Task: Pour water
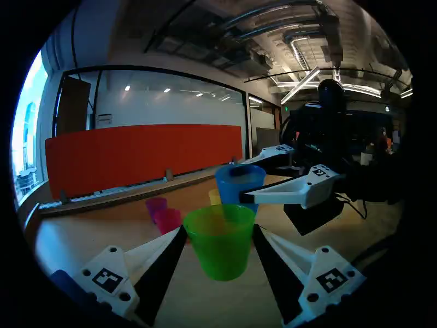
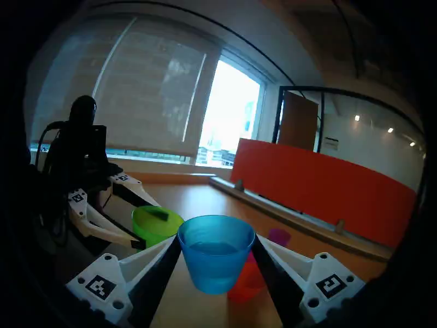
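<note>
Fingers of left gripper hold green cup, right gripper holds water-filled blue cup, pink cup, purple cup behind

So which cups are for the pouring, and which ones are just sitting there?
For the job:
- blue cup with water in it, held by the right claw
- green cup, held by the left claw

Just lying about, on the table:
- purple cup
- pink cup
- yellow cup
</note>
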Demonstrator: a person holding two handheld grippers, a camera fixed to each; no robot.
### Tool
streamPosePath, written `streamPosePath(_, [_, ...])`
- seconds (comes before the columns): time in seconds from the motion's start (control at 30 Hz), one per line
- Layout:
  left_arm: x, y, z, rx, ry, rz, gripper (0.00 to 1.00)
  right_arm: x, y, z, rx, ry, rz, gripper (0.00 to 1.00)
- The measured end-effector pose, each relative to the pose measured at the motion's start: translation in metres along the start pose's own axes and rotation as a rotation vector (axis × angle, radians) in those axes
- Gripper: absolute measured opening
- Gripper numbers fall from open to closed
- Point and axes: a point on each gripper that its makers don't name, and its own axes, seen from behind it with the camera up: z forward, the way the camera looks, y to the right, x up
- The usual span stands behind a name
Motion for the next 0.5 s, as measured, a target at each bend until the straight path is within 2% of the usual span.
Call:
streamPosePath(0.23, [-0.0025, 0.0, -0.0001, -0.004, -0.01, 0.018, 0.87, 0.0054, 0.001, 0.0032, 0.018, -0.008, -0.059, 0.92])
streamPosePath(0.5, [-0.0036, 0.0029, 0.0012, -0.021, -0.02, 0.028, 0.87, 0.0098, 0.0046, 0.0086, 0.025, -0.021, -0.157, 0.92])
